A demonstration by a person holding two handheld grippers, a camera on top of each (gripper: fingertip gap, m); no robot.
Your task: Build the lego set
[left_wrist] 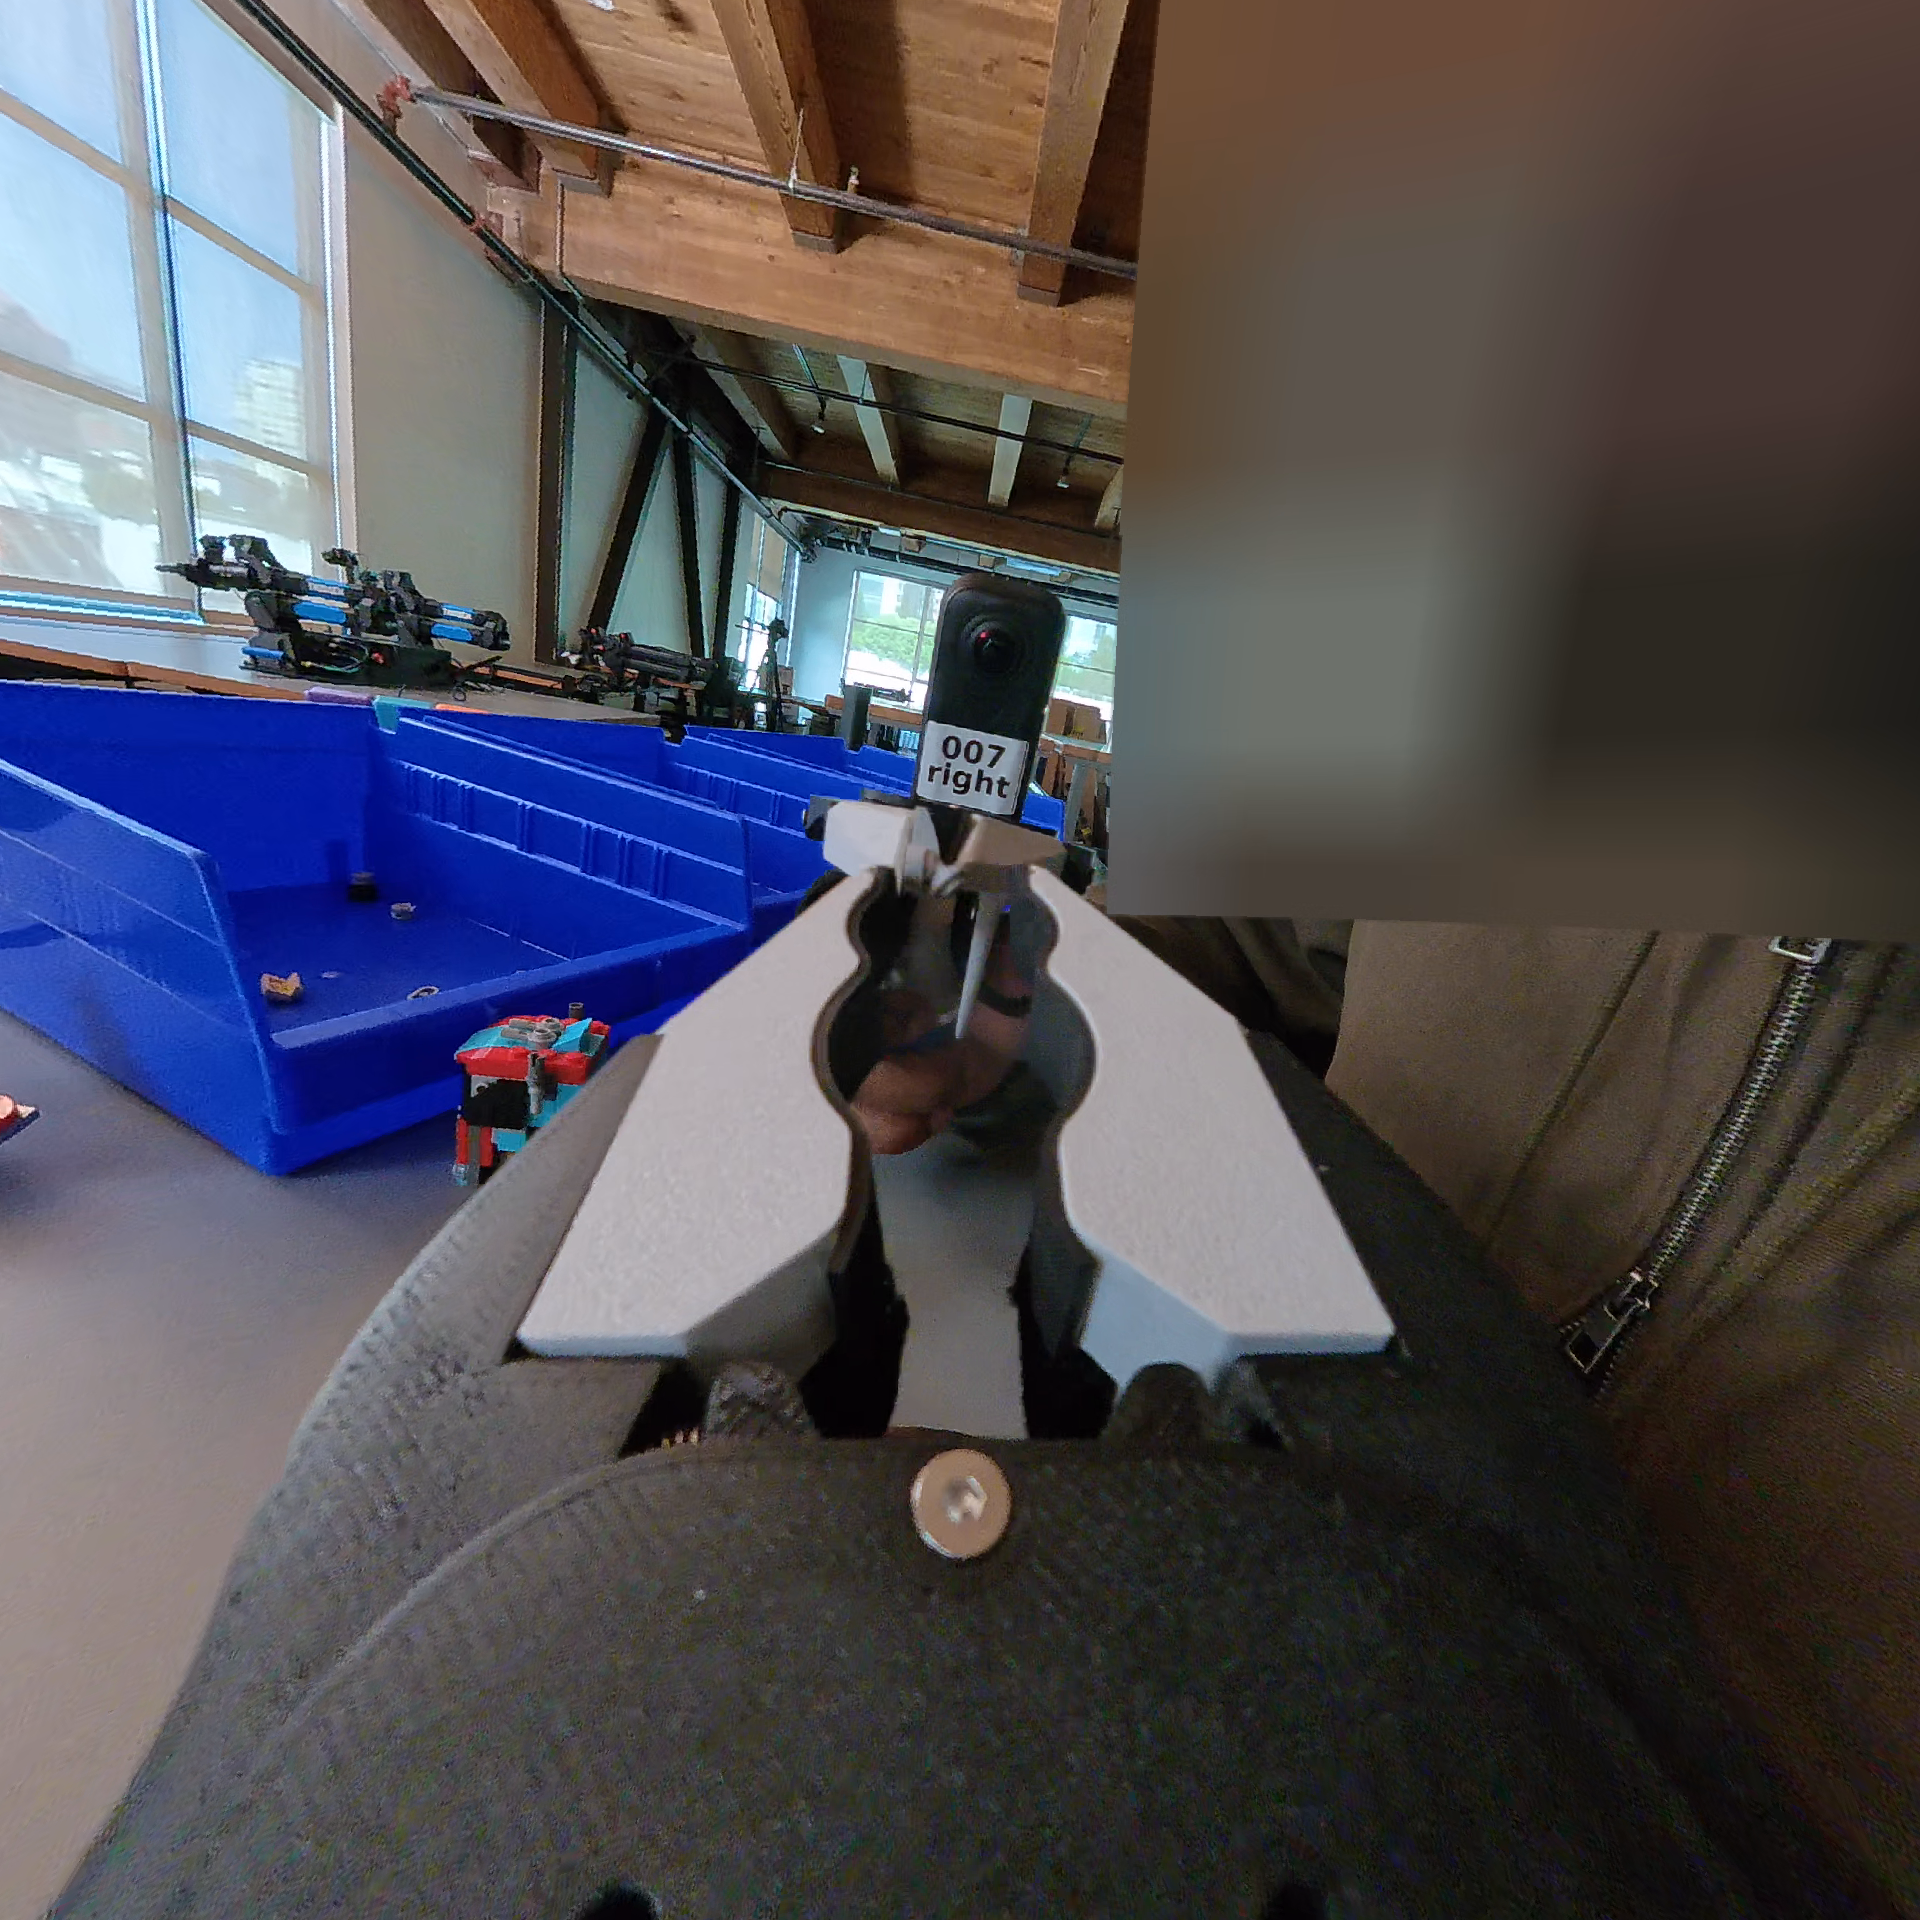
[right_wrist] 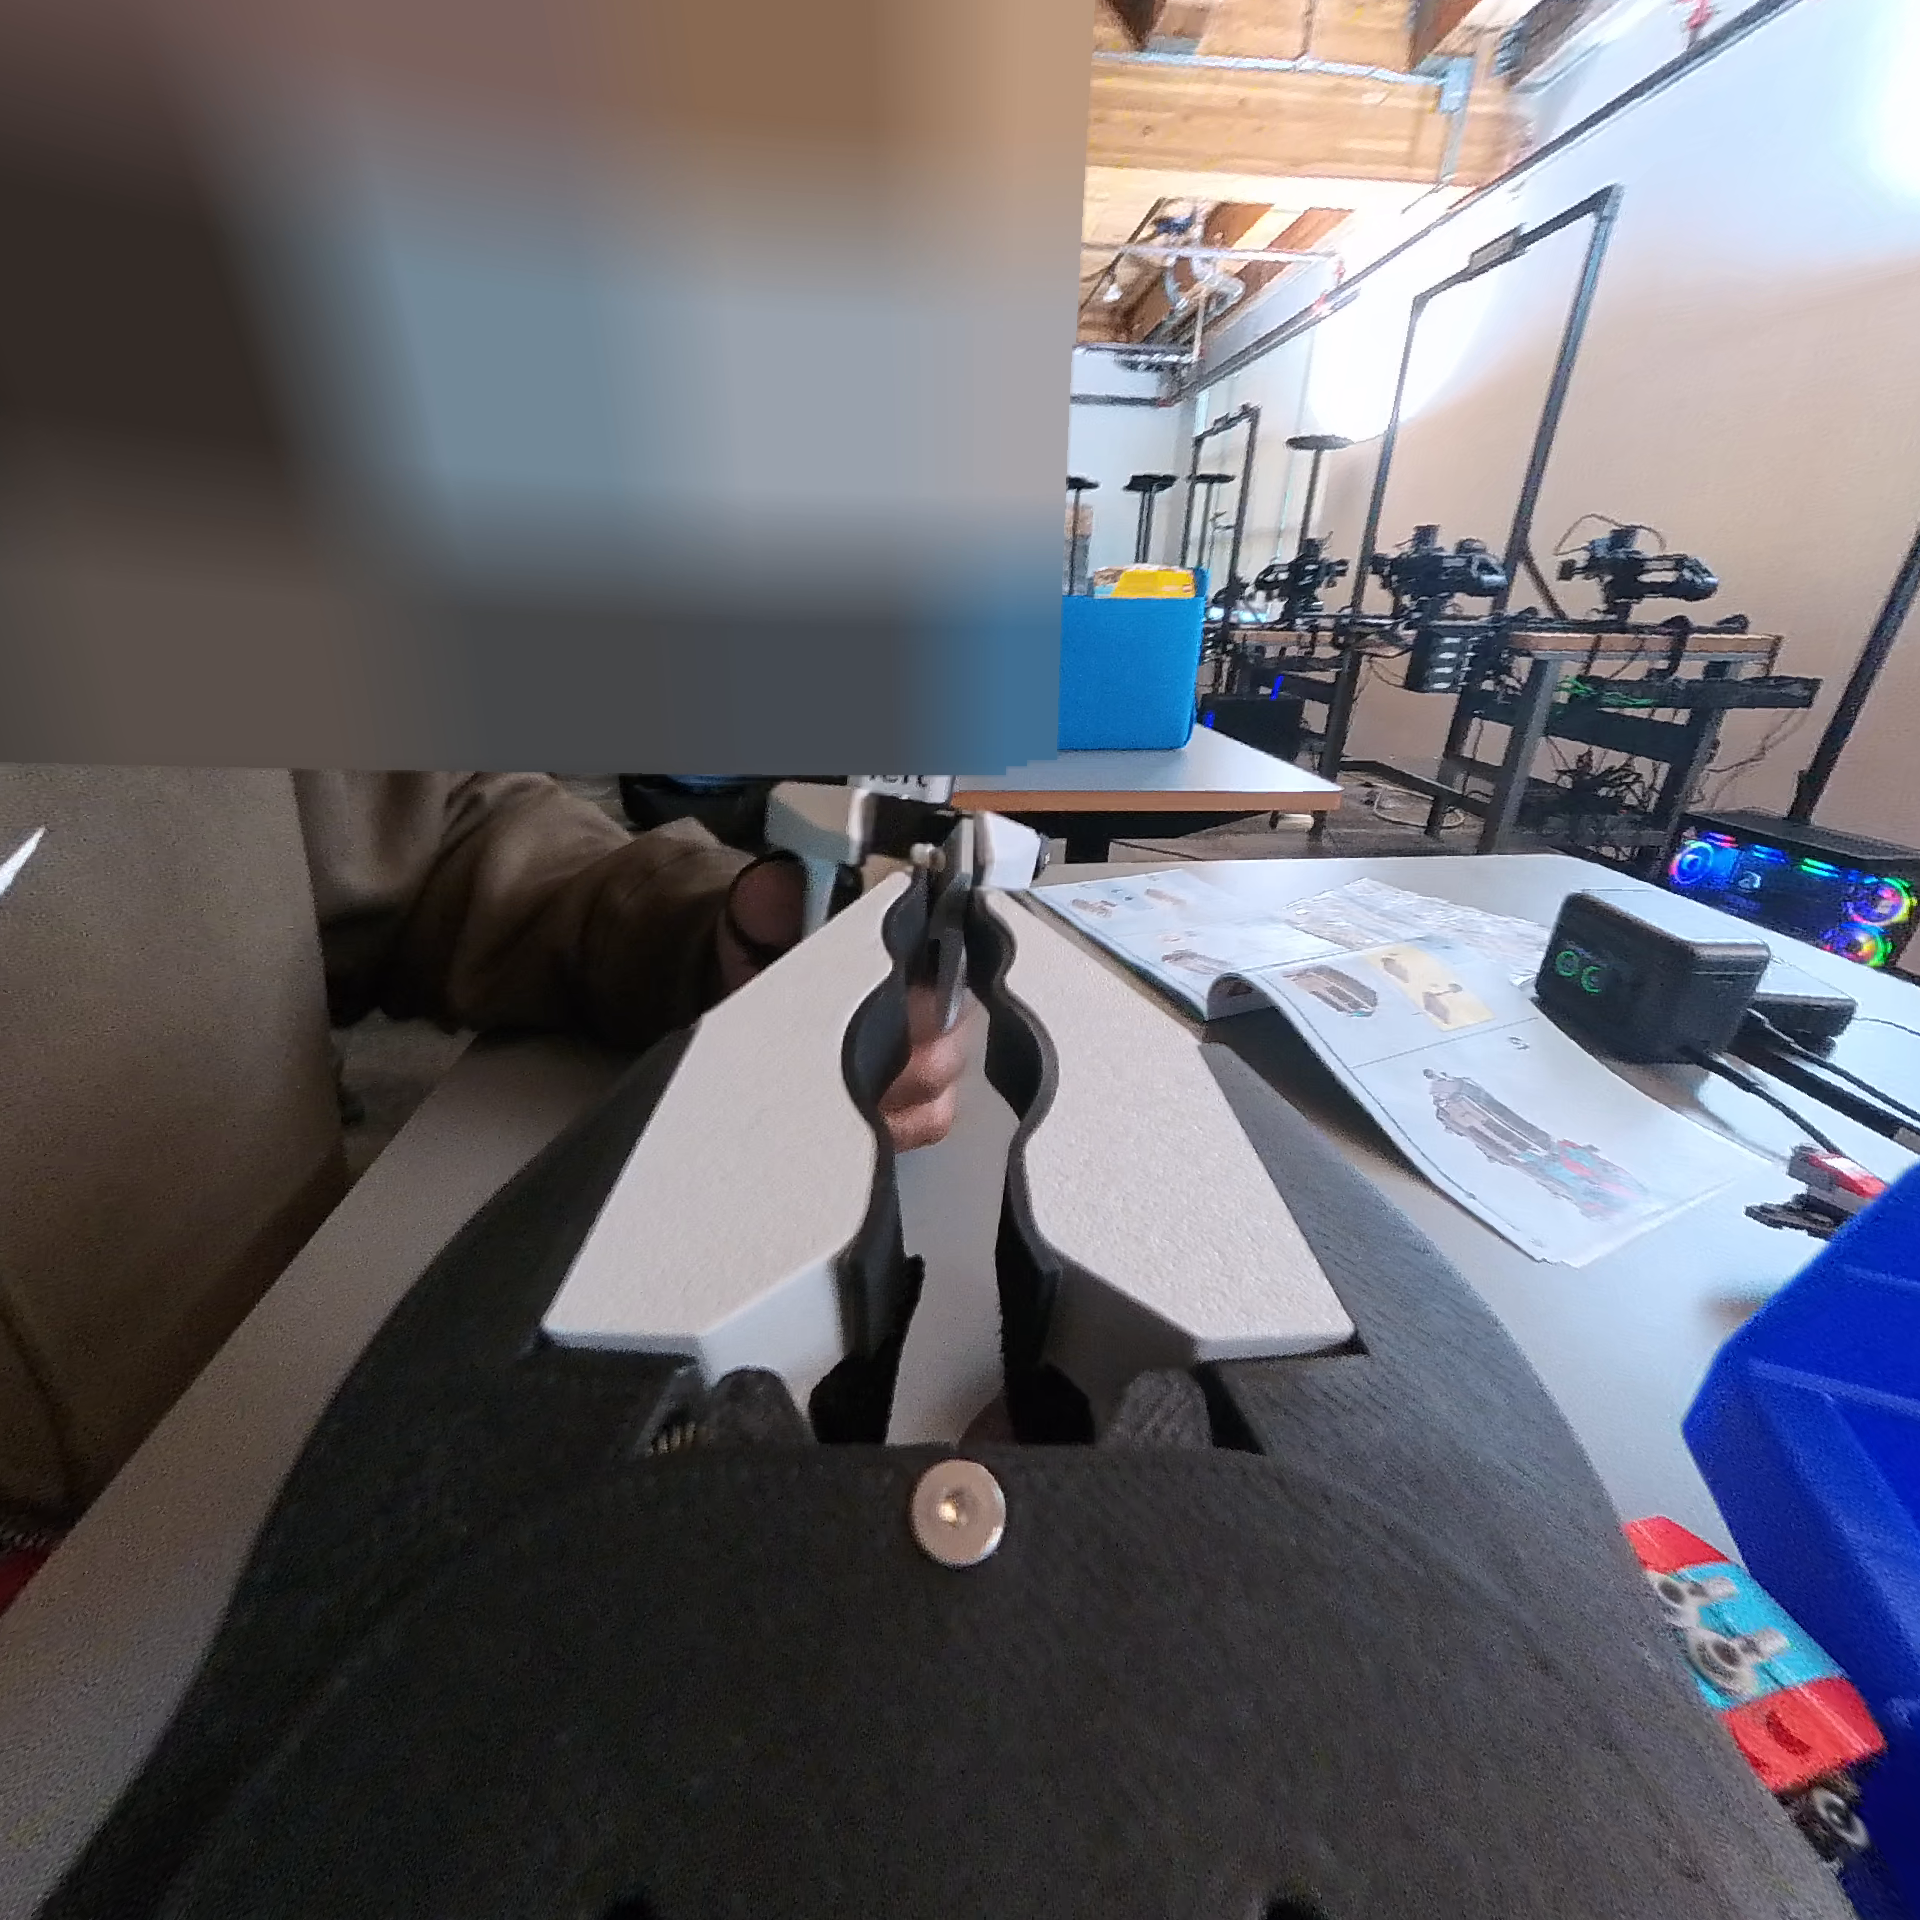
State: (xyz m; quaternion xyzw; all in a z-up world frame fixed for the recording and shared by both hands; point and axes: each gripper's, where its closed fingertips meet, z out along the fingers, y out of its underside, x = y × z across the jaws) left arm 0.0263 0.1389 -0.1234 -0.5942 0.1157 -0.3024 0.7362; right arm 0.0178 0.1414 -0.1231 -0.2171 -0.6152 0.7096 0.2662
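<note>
Wooden beams run overhead, and blue bins (left_wrist: 436, 935) crowd the bench (left_wrist: 156, 1299) at nine o'clock; my left hand-held gripper (left_wrist: 951, 883) stands narrowly parted, gripping nothing I can see; the right hand-held gripper (right_wrist: 951, 896), facing it at twelve o'clock, pinches a slim grey piece (left_wrist: 977, 961), pale and tapered; with the tips this close, I judge a clash could knock it loose.

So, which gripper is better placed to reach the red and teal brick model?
Probably left. The brick model stands just ahead of the left gripper, to its left, by the blue bin. For the right gripper it lies behind the fingers, beside its body.
</note>
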